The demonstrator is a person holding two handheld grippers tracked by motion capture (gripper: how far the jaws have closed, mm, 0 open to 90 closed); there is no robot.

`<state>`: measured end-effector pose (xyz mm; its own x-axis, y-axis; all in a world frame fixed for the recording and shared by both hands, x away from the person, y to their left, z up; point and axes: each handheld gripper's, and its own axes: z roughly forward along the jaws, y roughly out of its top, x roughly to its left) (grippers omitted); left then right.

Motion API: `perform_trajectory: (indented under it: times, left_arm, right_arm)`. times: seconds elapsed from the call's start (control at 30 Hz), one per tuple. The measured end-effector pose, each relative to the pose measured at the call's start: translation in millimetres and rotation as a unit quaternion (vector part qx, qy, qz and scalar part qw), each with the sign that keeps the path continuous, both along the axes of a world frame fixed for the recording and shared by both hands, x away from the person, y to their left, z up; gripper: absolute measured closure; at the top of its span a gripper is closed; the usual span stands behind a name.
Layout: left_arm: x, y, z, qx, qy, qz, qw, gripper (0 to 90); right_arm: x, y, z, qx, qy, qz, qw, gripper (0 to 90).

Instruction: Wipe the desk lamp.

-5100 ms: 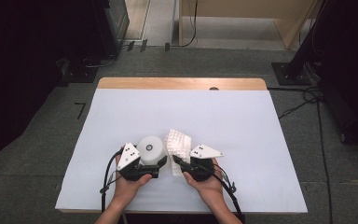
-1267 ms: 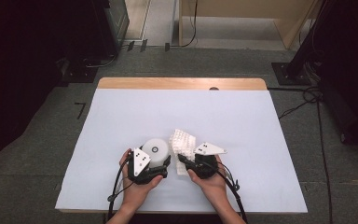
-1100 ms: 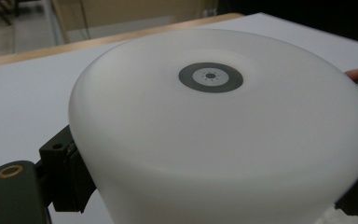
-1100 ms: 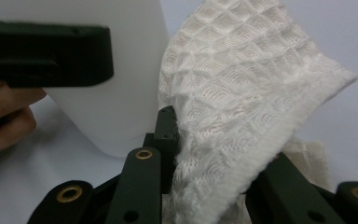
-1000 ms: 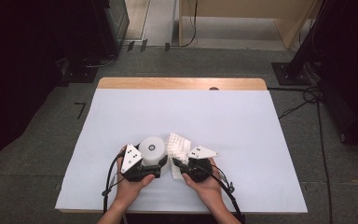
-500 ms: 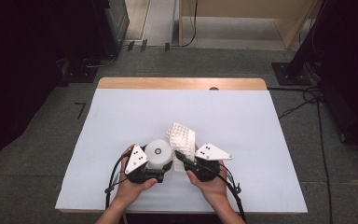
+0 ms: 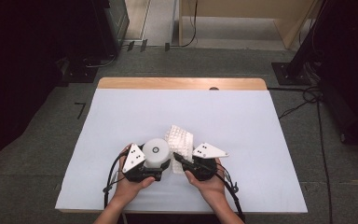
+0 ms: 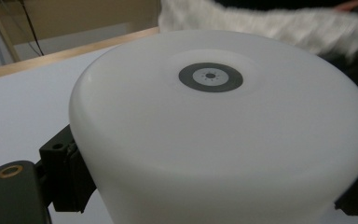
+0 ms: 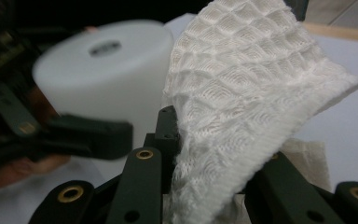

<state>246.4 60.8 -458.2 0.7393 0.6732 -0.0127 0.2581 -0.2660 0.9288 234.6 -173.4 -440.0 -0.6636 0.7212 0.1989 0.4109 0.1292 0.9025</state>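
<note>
Pinching a white waffle-weave cloth (image 9: pixel 242 116) between the two black jaws of the right gripper (image 9: pixel 205 177), with the fabric standing up and folding over above them. Pressed close on the cloth, jaws nearly together, the lower edge of the cloth hanging down between the arms of the gripper. Seen from the high view, held in the right hand (image 7: pixel 209 186) near the front edge of the table (image 7: pixel 261 140), the cloth (image 7: pixel 179 140) reaching forward and a little left from the right gripper (image 7: pixel 186 161).

Clamped on both sides of a white round container (image 8: pixel 214 130) with a flat top and a small dark ring in its middle, the left gripper (image 7: pixel 156 165) gripping it low on its wall; one black pad (image 8: pixel 67 172) seen pressed on its left side. Held in the left hand (image 7: pixel 130 184), just beside the right one.

Placed side by side in the high view, container (image 7: pixel 155 151) at left and cloth at right, very close to each other; touching or not, could not be told. Under the right gripper, a thin piece of white paper (image 9: pixel 307 158) lying flat on the white table cover.
</note>
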Motion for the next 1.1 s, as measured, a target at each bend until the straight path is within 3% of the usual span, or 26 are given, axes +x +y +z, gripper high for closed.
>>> perform_trajectory:
  times: [0.1, 0.3, 0.5, 0.67, 0.77, 0.83, 0.97, 1.03, 1.1]
  left_arm:
    - [1.1, -1.3, -1.3, 0.003, 0.000, 0.002, 1.0000, 8.8]
    - [2.7, -1.2, -8.3, 0.019, -0.001, 0.020, 0.9996, 8.7]
    - [3.5, 2.4, -9.8, -0.005, 0.007, 0.031, 0.9995, 8.0]
    - [-4.3, -4.3, -13.5, -0.023, 0.022, 0.083, 0.9961, 2.1]
    - [-8.0, -16.6, -15.7, -0.008, 0.028, 0.113, 0.9931, 2.0]
    - [-9.6, -20.6, -15.9, 0.004, 0.019, 0.139, 0.9901, 5.4]
    - [-8.4, -14.4, -14.5, 0.007, 0.014, 0.111, 0.9937, 8.1]
    - [-6.3, -7.2, -10.3, -0.011, 0.007, 0.078, 0.9969, 8.1]
    - [-4.7, 2.3, -2.8, -0.042, -0.002, 0.040, 0.9983, 8.2]
  right_arm:
    - [-1.3, -3.0, 5.1, 0.003, -0.009, -0.002, 1.0000, 73.2]
    - [7.5, -5.4, -11.5, -0.016, 0.023, -0.019, 0.9994, 73.2]
    - [12.1, -10.0, -17.3, -0.019, 0.036, -0.028, 0.9988, 73.1]
    - [13.3, -11.8, -19.4, -0.020, 0.038, -0.029, 0.9987, 73.1]
    - [13.4, -12.1, -20.7, -0.019, 0.042, -0.029, 0.9985, 73.1]
    - [13.7, -11.2, -21.9, -0.021, 0.042, -0.028, 0.9985, 73.1]
    - [13.5, -8.7, -24.5, -0.026, 0.045, -0.024, 0.9983, 73.1]
    - [13.3, -7.5, -25.2, -0.025, 0.047, -0.023, 0.9983, 73.1]
    - [13.1, -6.0, -26.1, -0.028, 0.050, -0.020, 0.9982, 73.1]
